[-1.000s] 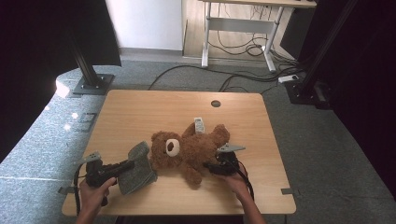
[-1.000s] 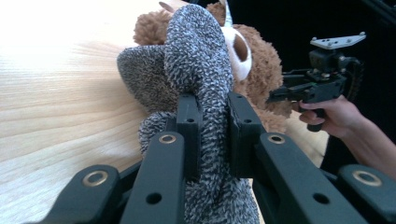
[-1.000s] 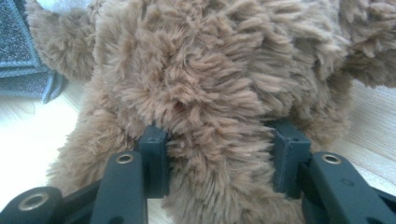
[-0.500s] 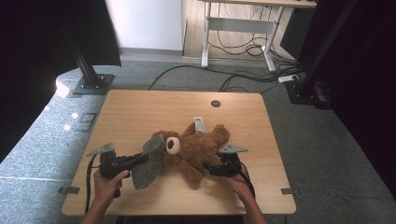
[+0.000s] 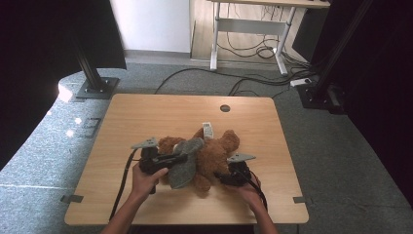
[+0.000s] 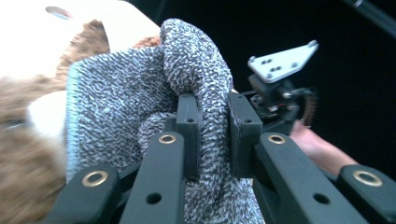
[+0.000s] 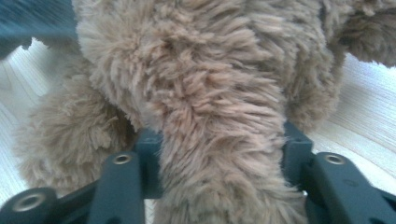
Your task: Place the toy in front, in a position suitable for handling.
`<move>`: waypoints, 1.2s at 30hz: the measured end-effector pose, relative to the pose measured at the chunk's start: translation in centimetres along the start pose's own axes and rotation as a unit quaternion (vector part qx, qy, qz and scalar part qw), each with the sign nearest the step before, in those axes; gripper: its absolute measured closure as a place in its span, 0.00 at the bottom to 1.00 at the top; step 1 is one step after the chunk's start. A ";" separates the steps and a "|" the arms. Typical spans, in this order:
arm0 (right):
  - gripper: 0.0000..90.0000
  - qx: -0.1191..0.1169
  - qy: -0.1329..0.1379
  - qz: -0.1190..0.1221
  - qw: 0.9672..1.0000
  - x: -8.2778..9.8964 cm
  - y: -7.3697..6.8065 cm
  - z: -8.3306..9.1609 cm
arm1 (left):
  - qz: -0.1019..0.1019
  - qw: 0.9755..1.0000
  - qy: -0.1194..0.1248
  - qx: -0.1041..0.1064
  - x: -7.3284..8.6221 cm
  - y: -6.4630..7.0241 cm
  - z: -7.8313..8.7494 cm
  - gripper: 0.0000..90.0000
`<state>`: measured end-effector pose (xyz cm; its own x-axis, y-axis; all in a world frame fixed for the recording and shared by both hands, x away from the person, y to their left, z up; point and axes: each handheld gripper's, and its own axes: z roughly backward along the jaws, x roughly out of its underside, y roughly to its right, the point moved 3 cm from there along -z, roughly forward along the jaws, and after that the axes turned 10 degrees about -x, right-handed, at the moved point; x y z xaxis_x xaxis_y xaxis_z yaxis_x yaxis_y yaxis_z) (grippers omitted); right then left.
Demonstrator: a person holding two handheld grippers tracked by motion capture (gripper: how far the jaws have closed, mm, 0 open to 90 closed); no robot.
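Observation:
A brown teddy bear (image 5: 216, 153) lies on the wooden table (image 5: 160, 117), a white tag (image 5: 208, 129) at its far side. My left gripper (image 5: 183, 157) is shut on a grey knitted cloth (image 5: 187, 163), which lies over the bear's head. In the left gripper view the cloth (image 6: 135, 88) bulges up between the pads of the left gripper (image 6: 214, 105), with brown fur (image 6: 23, 158) beside it. My right gripper (image 5: 220, 178) has just been closing, and in the right gripper view the right gripper (image 7: 219, 140) presses on a furry limb of the bear (image 7: 210, 93).
A round hole (image 5: 225, 107) is in the table's far side. Beyond the table stand a desk frame (image 5: 248, 34), floor cables (image 5: 253, 83) and two black stand bases (image 5: 95, 87) (image 5: 316, 95). Bare wood lies to the left of the bear and beyond it.
My left hand has carried the grey cloth to the right, from beside the bear onto its head, covering the face. The right hand has stayed at the bear's lower limb.

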<state>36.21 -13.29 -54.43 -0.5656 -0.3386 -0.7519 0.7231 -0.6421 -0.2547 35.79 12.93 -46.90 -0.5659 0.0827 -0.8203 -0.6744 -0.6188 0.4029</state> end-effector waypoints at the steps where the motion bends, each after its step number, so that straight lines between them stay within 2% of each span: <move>1: 0.58 -0.001 0.001 0.000 1.000 0.0 0.0 0.0 | -0.003 1.000 -0.004 -0.007 0.1 0.0 -0.6 0.86; 4: 0.62 0.002 0.002 0.003 1.000 0.0 -0.1 0.0 | -0.025 0.998 -0.032 -0.054 0.8 -0.1 -2.7 0.86; 5: 0.63 0.001 0.001 0.002 1.000 0.1 -0.1 0.0 | -0.027 0.997 -0.037 -0.060 1.2 -0.2 -3.0 0.86; 7: 0.64 -0.001 0.000 0.001 1.000 0.1 0.0 0.1 | -0.016 0.997 -0.035 -0.063 1.7 -0.8 -3.1 0.86; 10: 0.65 -0.008 0.001 0.002 1.000 0.3 0.1 0.1 | -0.009 0.997 -0.027 -0.071 2.2 -1.4 -2.6 0.87; 14: 0.67 -0.012 -0.003 0.005 1.000 0.3 0.0 0.0 | -0.033 0.993 -0.020 -0.108 1.9 -1.7 -1.3 0.88; 18: 0.67 -0.019 -0.005 0.006 1.000 0.4 0.0 0.0 | -0.020 0.992 0.002 -0.124 1.1 -3.0 0.8 0.88; 20: 0.67 -0.019 -0.004 0.004 1.000 0.5 0.0 0.0 | -0.008 0.989 0.021 -0.146 0.5 -3.9 2.0 0.88; 22: 0.68 -0.020 -0.003 0.003 1.000 0.6 0.2 0.1 | 0.001 0.984 0.028 -0.174 0.0 -5.2 3.1 0.88; 25: 0.68 -0.020 0.001 0.000 1.000 0.8 0.6 0.4 | 0.025 0.980 0.008 -0.196 0.4 -7.4 3.7 0.88; 28: 0.68 -0.019 0.005 0.001 1.000 1.0 0.7 0.5 | 0.045 0.975 -0.019 -0.216 1.8 -9.2 3.4 0.88; 31: 0.68 -0.019 0.006 0.004 1.000 1.1 0.8 0.6 | 0.070 0.974 -0.035 -0.214 3.3 -10.4 3.0 0.88; 34: 0.68 -0.019 0.007 0.004 1.000 1.2 0.7 0.6 | 0.068 0.970 -0.053 -0.229 3.8 -11.0 3.2 0.88; 36: 0.67 -0.020 0.008 0.003 1.000 1.2 0.8 0.7 | 0.074 0.966 -0.059 -0.241 3.9 -11.8 4.0 0.87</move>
<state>35.84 -14.65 -55.13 -0.5552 -0.3314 -0.7628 0.7422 -0.6114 -0.2746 39.66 23.64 -53.21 -0.7086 0.0358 -0.7047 -0.2988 -0.9200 0.2537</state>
